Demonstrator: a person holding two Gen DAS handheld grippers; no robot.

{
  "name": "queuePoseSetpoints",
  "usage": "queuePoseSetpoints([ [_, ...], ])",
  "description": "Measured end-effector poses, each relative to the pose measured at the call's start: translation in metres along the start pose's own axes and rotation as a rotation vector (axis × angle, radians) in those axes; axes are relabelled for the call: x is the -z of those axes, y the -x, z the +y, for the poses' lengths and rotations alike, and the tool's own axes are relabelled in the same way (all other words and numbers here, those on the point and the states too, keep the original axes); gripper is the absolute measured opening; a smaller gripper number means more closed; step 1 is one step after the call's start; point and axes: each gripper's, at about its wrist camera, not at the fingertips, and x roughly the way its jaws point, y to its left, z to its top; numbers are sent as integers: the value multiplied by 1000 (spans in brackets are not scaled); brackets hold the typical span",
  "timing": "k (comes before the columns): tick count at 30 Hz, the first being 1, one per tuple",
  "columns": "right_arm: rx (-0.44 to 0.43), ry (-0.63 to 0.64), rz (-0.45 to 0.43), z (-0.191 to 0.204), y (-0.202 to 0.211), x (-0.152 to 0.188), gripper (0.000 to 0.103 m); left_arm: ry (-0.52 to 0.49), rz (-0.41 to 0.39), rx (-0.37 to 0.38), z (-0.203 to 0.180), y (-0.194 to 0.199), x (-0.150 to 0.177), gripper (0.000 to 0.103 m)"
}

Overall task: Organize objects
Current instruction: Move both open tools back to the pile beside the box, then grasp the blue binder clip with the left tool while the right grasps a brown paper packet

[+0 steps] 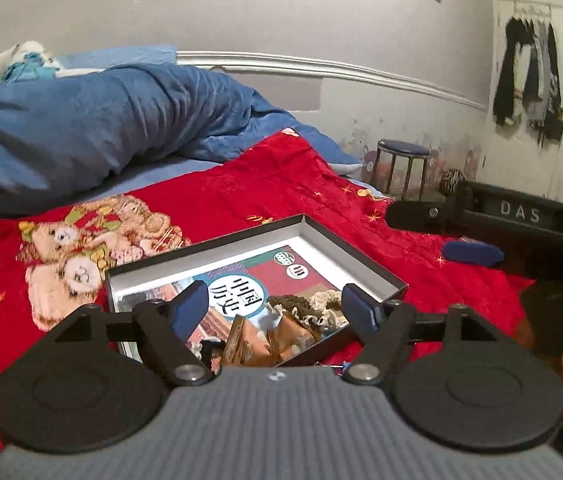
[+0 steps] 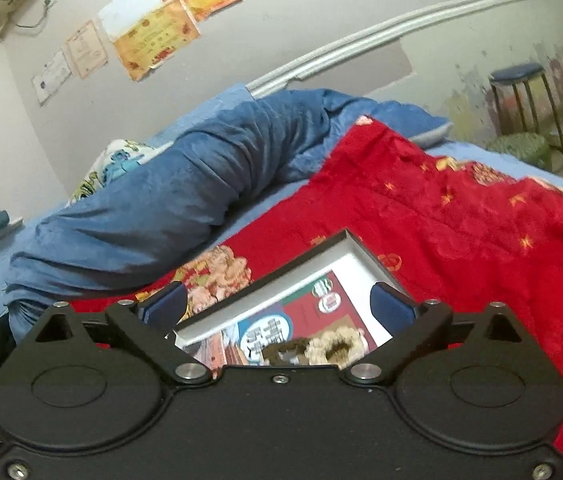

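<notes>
On the bed's red quilt [image 1: 273, 184] lies the shallow box [image 1: 357, 252], stiff card, light; I'd take it by a wall. Inside, a slick, floppy book [image 1: 241, 292] under soft crochet pieces [image 1: 305, 312]. My left fingers [image 1: 273, 306] and right fingers [image 2: 277, 306] stand apart, empty.

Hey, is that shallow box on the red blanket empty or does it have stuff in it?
Not empty. The open box holds a book lying flat, with crocheted scrunchies resting on its cover.
</notes>
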Motion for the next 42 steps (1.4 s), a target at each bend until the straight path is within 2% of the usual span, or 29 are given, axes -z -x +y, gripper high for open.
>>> queuePoseSetpoints([
  [2,20,16,7,2,2,5,99,46,3,-4,5,-1,5,84],
  [7,69,4,54,8,10,17,99,186,87,-47,19,-11,16,84],
  [10,88,-27,106,-3,27,33,99,150,123,-122,21,-8,22,84],
  [13,143,-87,130,-25,38,55,99,122,111,-161,30,6,40,84],
  [15,141,-123,191,-32,26,53,99,159,164,-163,37,-1,41,84],
  [18,94,-110,176,-29,10,51,97,235,217,-156,40,-16,44,84],
  [22,171,-79,232,-28,-19,57,96,214,289,-153,26,-42,53,84],
  [26,260,-92,293,-37,-36,66,80,143,280,-71,2,-48,63,83],
  [29,233,-112,305,-39,-40,68,80,93,275,-53,-12,-53,65,79],
  [32,210,-84,319,-34,-43,72,80,100,260,-63,-15,-57,66,77],
  [33,208,-77,321,-32,-43,73,78,105,263,-70,-14,-60,66,76],
  [35,207,-76,328,-31,-44,74,67,110,279,-92,-16,-65,66,74],
  [36,202,-81,336,-32,-45,74,66,105,288,-97,-17,-68,67,72],
  [38,198,-99,335,-34,-46,74,60,85,287,-82,-19,-71,68,70],
  [41,203,-112,335,-37,-49,75,60,60,274,-63,-23,-74,70,70],
  [42,205,-117,335,-37,-51,75,60,55,269,-43,-25,-74,71,67],
])
